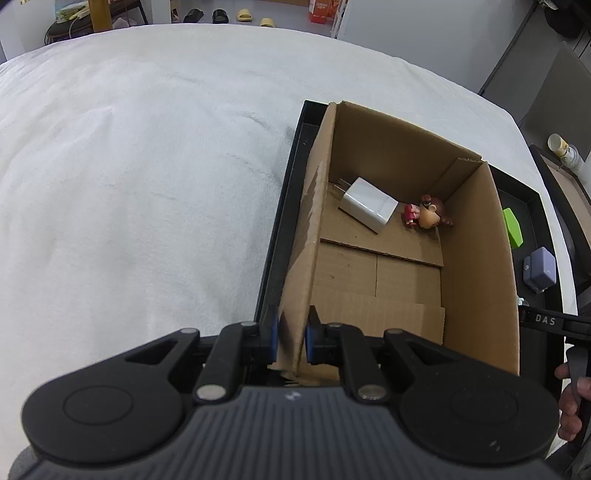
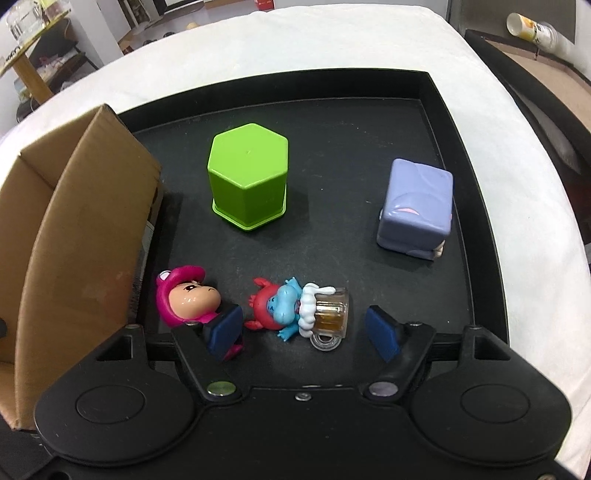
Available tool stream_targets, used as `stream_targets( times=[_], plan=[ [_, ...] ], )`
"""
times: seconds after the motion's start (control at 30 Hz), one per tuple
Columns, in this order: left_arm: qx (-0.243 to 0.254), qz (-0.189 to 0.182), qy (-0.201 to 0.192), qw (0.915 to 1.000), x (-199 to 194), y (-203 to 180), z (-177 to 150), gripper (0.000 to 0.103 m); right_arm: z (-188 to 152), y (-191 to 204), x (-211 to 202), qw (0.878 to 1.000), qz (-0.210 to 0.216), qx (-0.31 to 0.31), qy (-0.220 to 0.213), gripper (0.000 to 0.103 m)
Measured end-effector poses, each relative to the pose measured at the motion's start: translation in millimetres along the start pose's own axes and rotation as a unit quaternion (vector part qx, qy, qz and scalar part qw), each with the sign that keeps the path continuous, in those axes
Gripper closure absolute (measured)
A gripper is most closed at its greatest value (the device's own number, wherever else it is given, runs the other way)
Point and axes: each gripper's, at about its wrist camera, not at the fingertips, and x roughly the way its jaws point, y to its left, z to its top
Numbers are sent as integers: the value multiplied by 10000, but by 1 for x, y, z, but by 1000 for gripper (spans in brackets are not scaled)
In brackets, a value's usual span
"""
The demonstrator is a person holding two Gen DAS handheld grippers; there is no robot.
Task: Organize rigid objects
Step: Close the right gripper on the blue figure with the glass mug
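My left gripper [image 1: 291, 341] is shut on the near left wall of the open cardboard box [image 1: 476, 236]. On the box floor lie a white charger [image 1: 368, 203] and a small brown figurine [image 1: 430, 213]. The box stands in a black tray [image 2: 436, 110]. In the right wrist view my right gripper [image 2: 304, 330] stands open above the tray. A blue and red figurine holding a beer mug [image 2: 295, 308] lies between its blue pads, untouched. A pink-hooded figurine [image 2: 186, 299] lies just beyond the left pad. Farther back stand a green hexagonal block [image 2: 247, 173] and a lilac cube [image 2: 417, 206].
The tray rests on a white cloth [image 1: 129, 184] that covers the table. A paper cup [image 2: 528, 26] lies at the far right off the table. A person's hand [image 1: 570, 402] shows at the right edge of the left wrist view. Shoes and furniture stand on the floor beyond.
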Motion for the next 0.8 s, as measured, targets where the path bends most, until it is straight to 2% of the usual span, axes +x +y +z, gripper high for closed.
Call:
stream_targets(
  times=[0.37, 0.47, 0.63, 0.73, 0.8],
  plan=[
    [27, -48, 17, 10000, 0, 1, 1, 90, -4, 16, 0, 9989, -326, -327, -86, 30],
    [62, -68, 32, 10000, 0, 2, 1, 90, -2, 17, -3, 9993, -251, -258, -120, 30],
    [122, -33, 61, 9999, 1, -1, 3, 90, 1, 15, -5, 9995, -216, -162, -152, 22],
    [139, 10, 47, 9999, 1, -3, 3, 90, 2, 15, -1, 9993, -257, -244, -91, 23],
    [137, 34, 39, 9999, 0, -4, 2, 90, 0, 18, 0, 9986, -316, -403, -110, 30]
  ],
)
